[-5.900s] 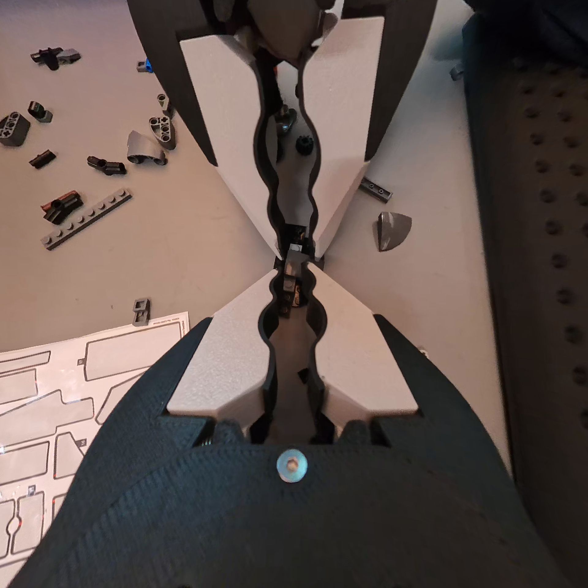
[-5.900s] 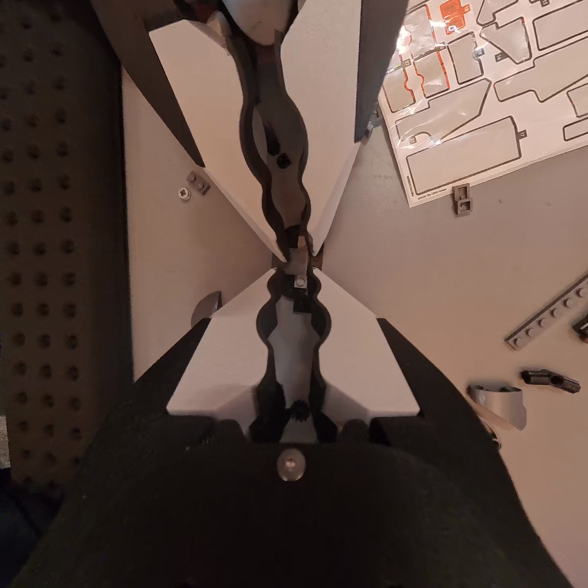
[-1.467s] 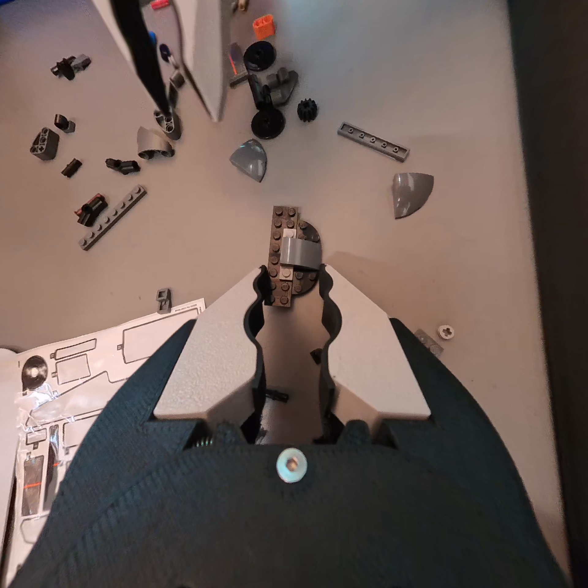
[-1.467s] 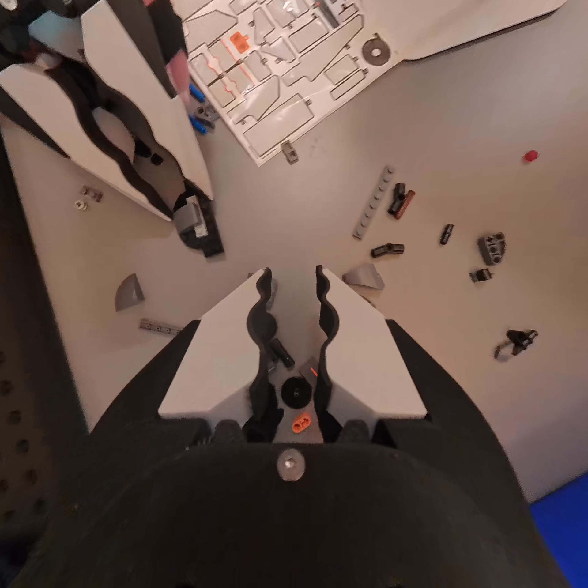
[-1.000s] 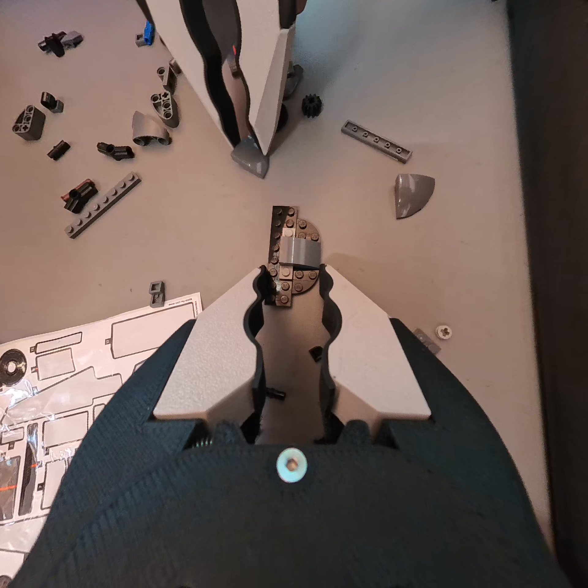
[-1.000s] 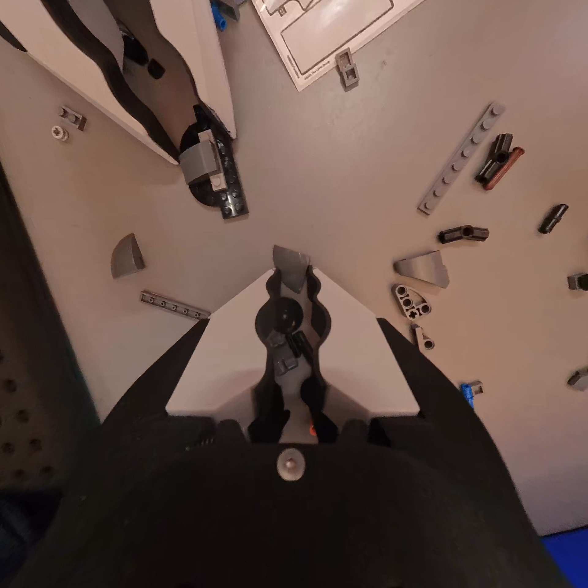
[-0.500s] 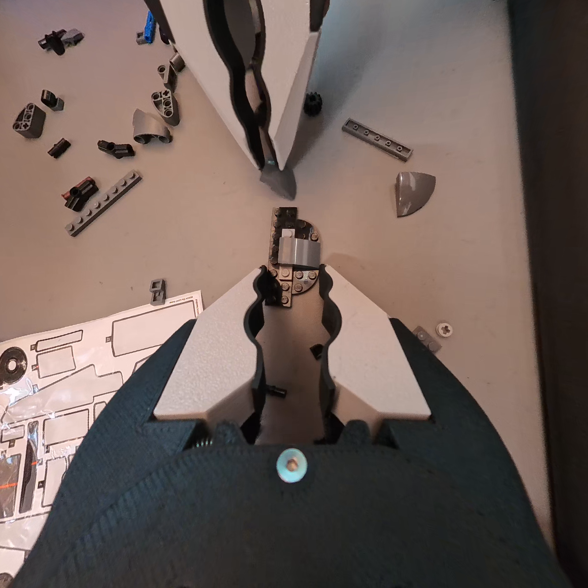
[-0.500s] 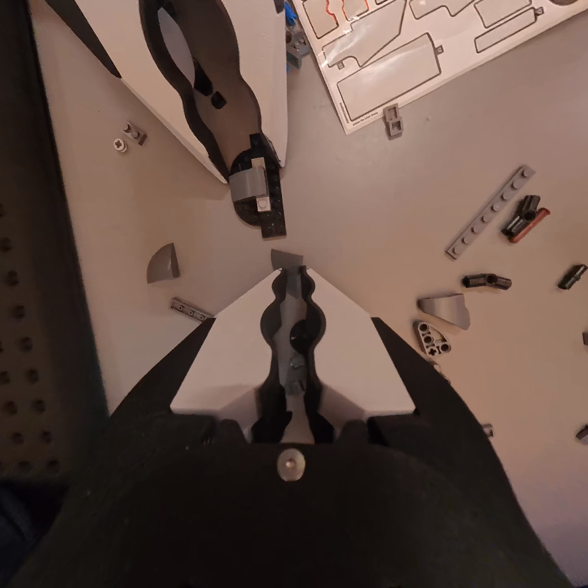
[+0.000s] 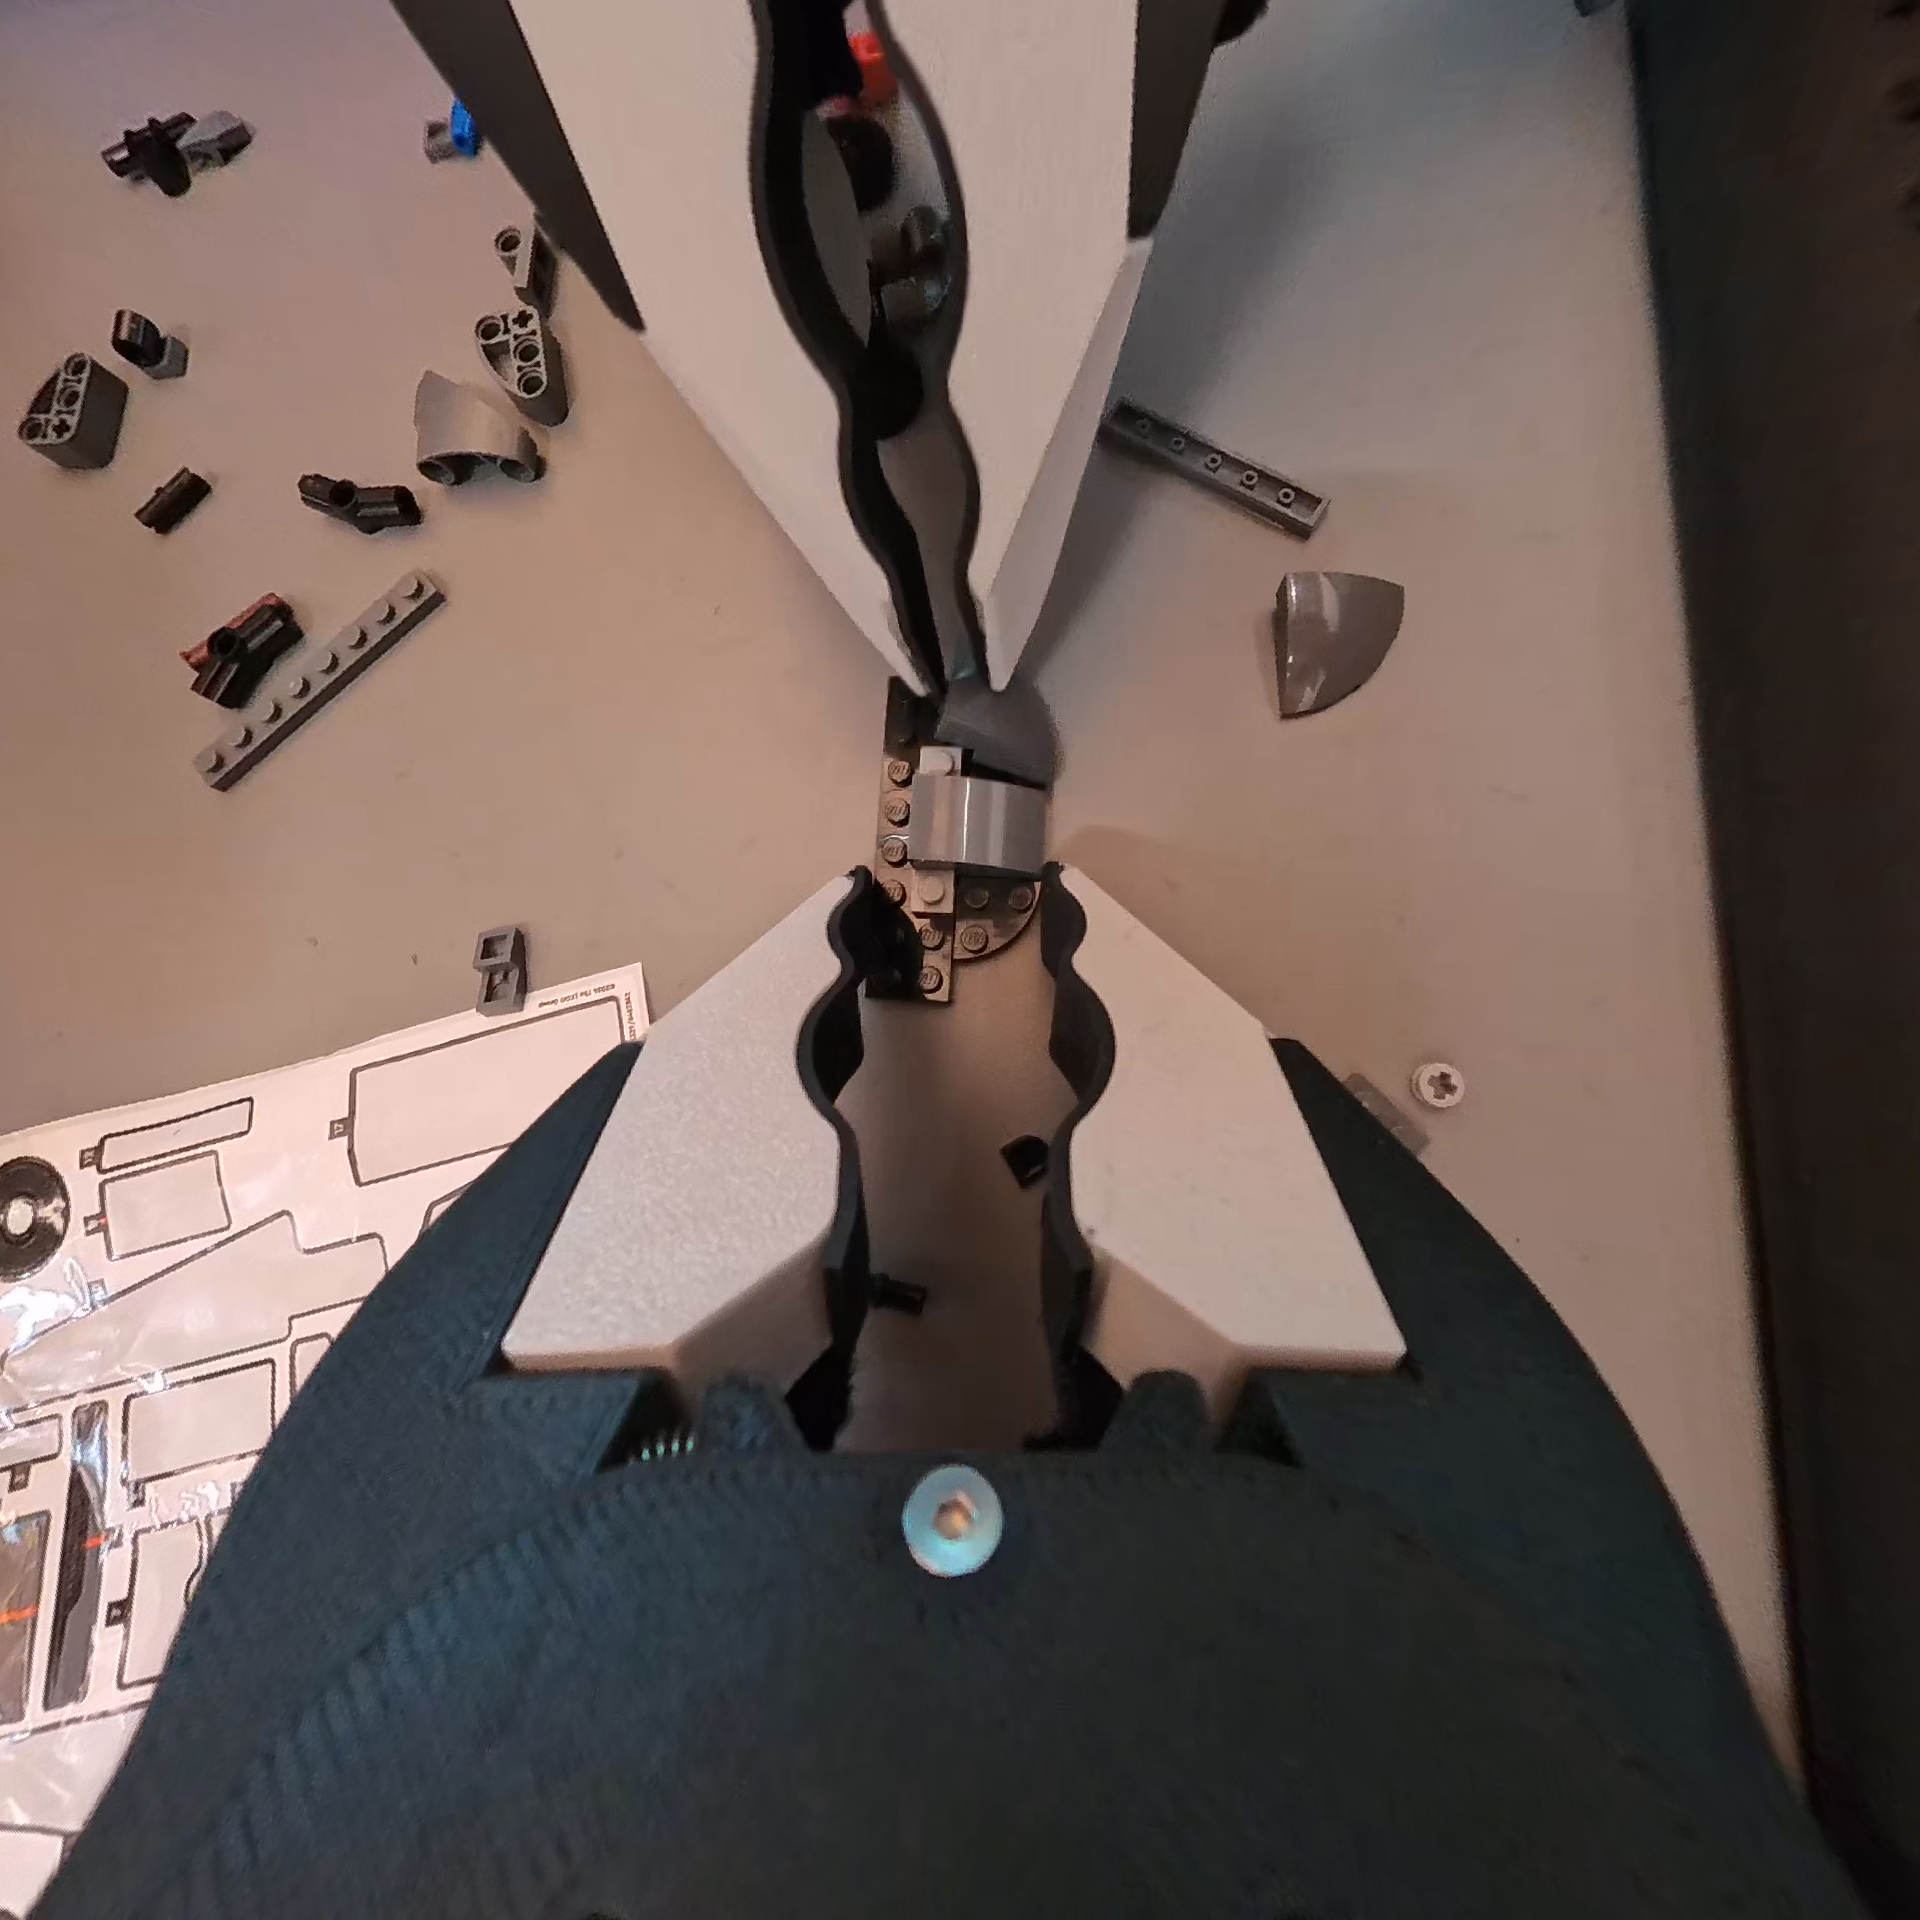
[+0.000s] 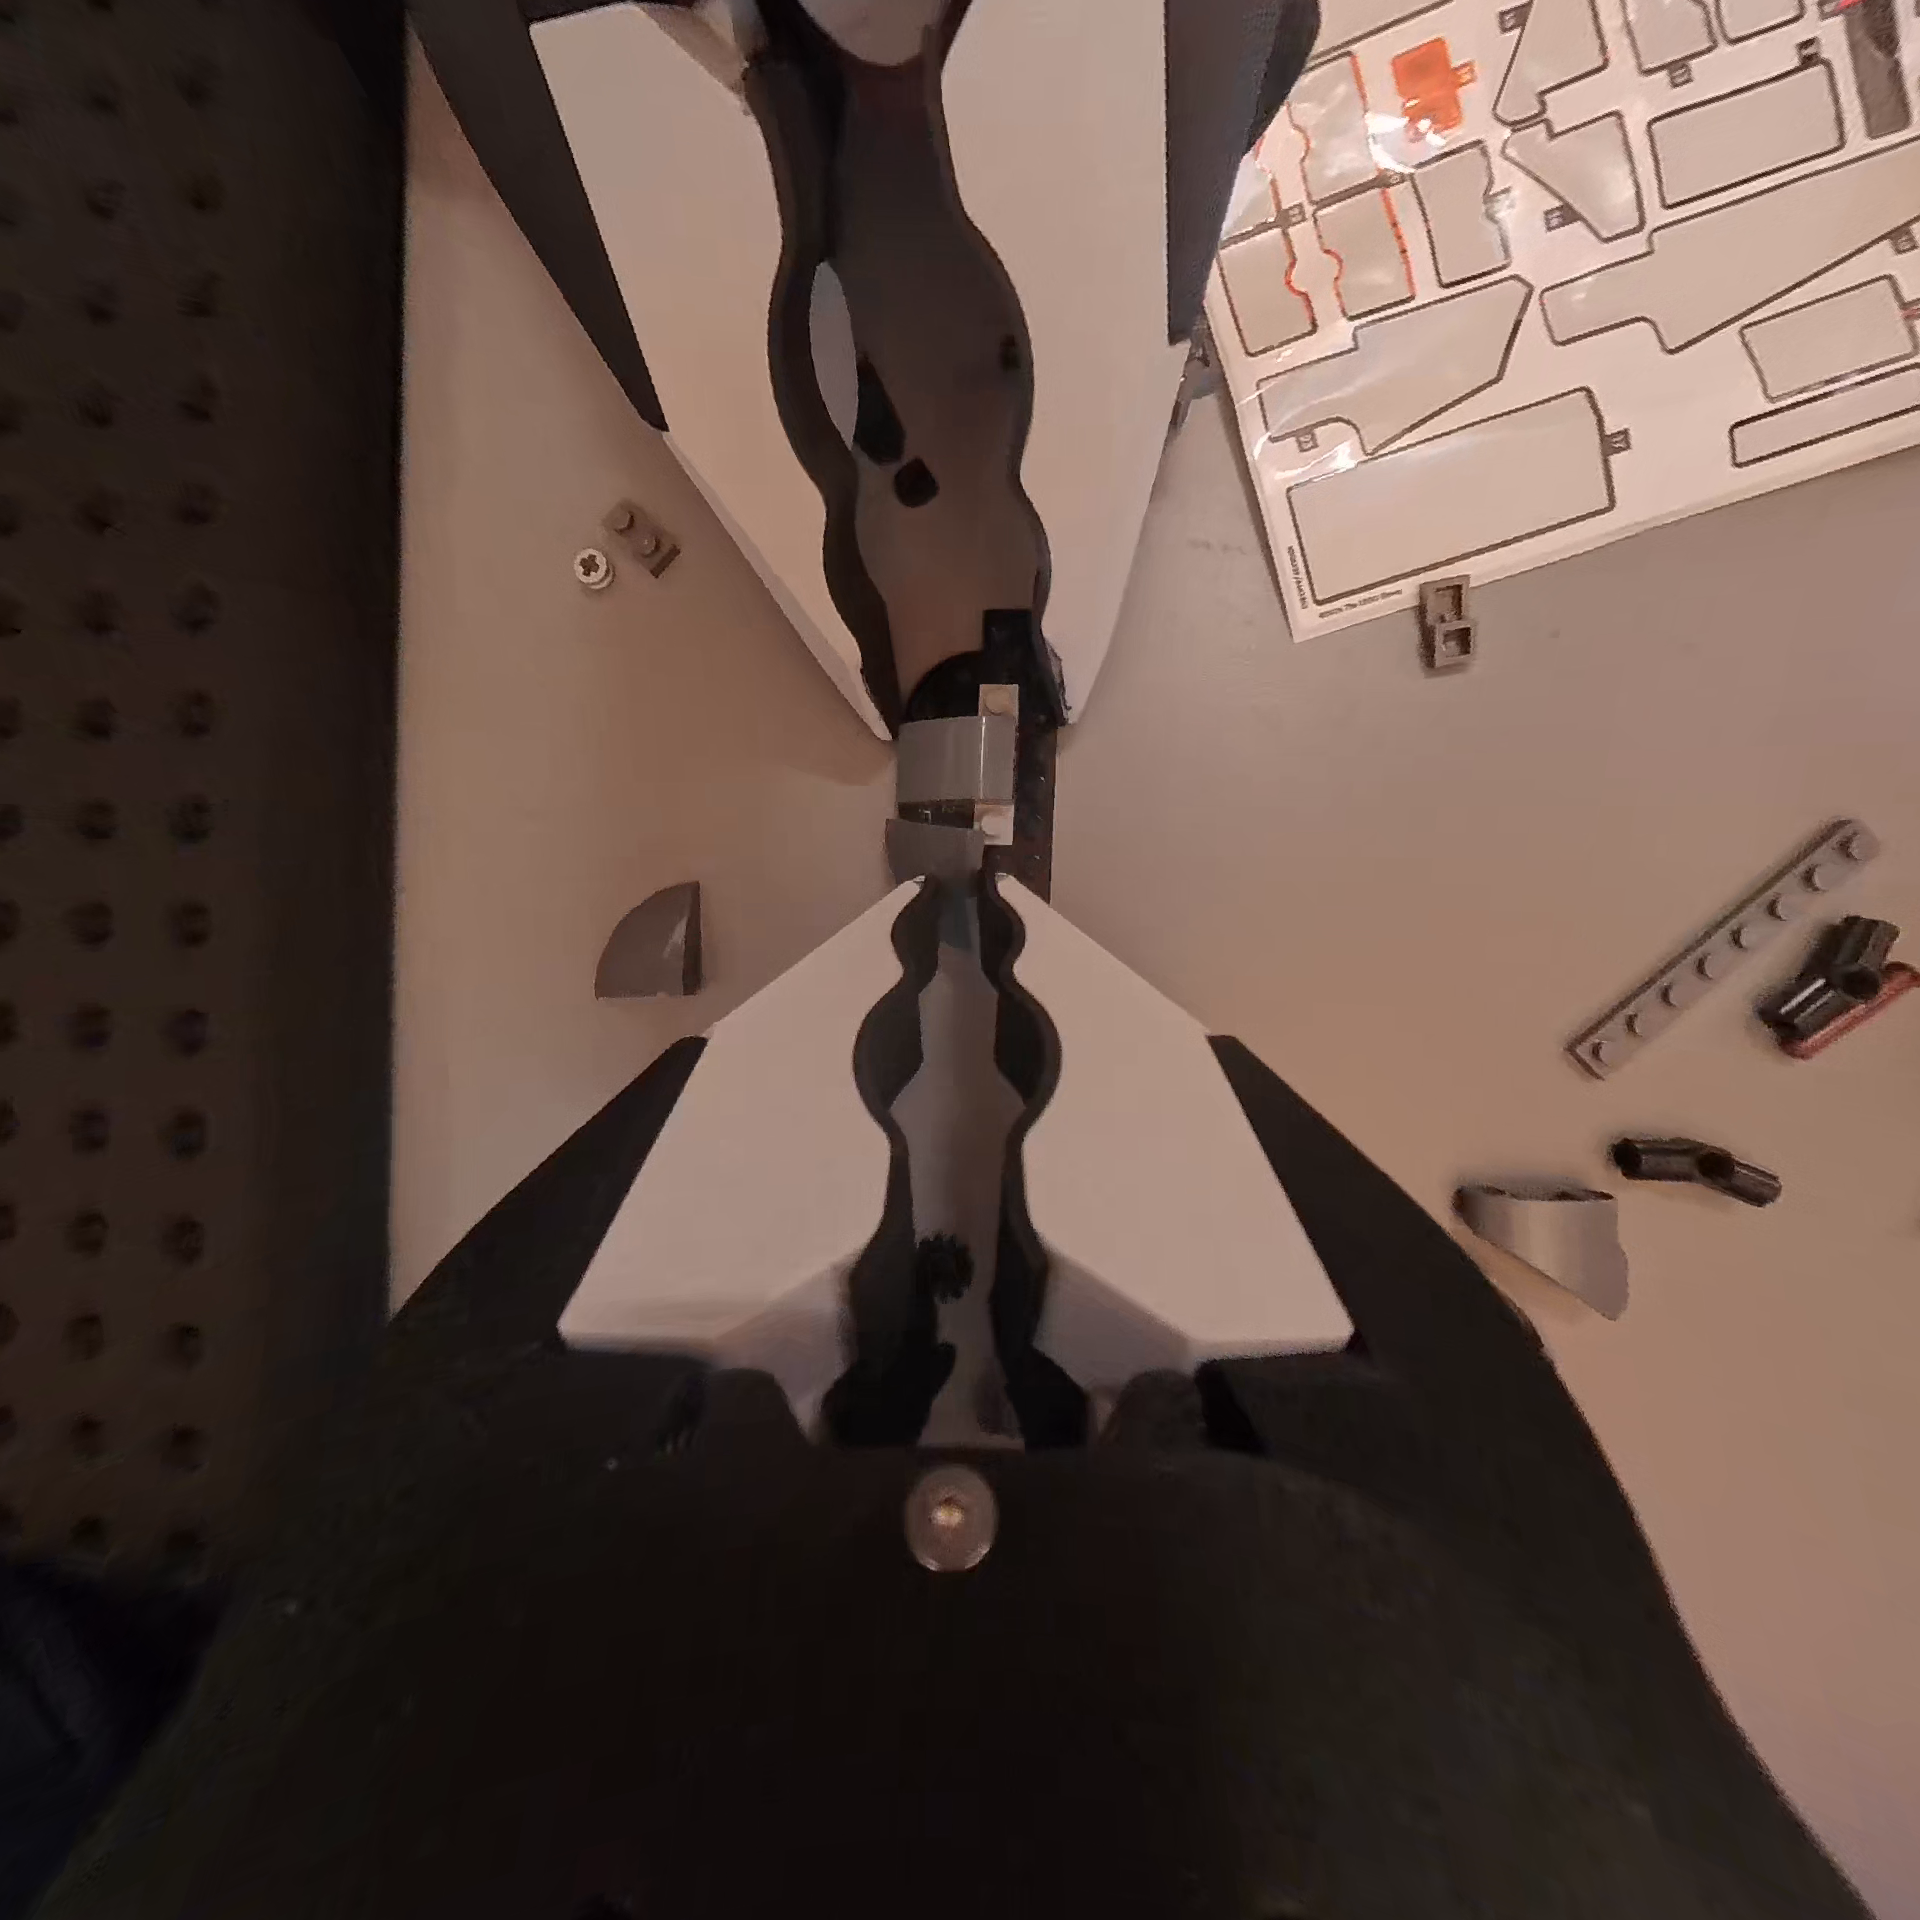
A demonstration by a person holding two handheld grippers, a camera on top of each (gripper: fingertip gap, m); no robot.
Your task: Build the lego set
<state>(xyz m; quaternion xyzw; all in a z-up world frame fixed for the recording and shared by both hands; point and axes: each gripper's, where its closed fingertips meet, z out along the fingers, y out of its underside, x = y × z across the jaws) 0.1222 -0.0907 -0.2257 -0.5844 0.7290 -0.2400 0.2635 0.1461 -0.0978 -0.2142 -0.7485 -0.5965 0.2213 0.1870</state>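
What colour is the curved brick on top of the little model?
Light grey curved brick, clearest in the left wrist view.

Warm, rather dim light fills both views, and the table (image 9: 623, 831) reads beige-brown. A cooler, bluish patch shows at the top right of the left wrist view. The sticker sheet (image 10: 1558, 312) catches glare on its plastic film. Soft shadows lie beside each tool. The dark housings near the lens lose nearly all detail. Wide-angle bending stretches the edges; the far tool's edges look slightly smeared.
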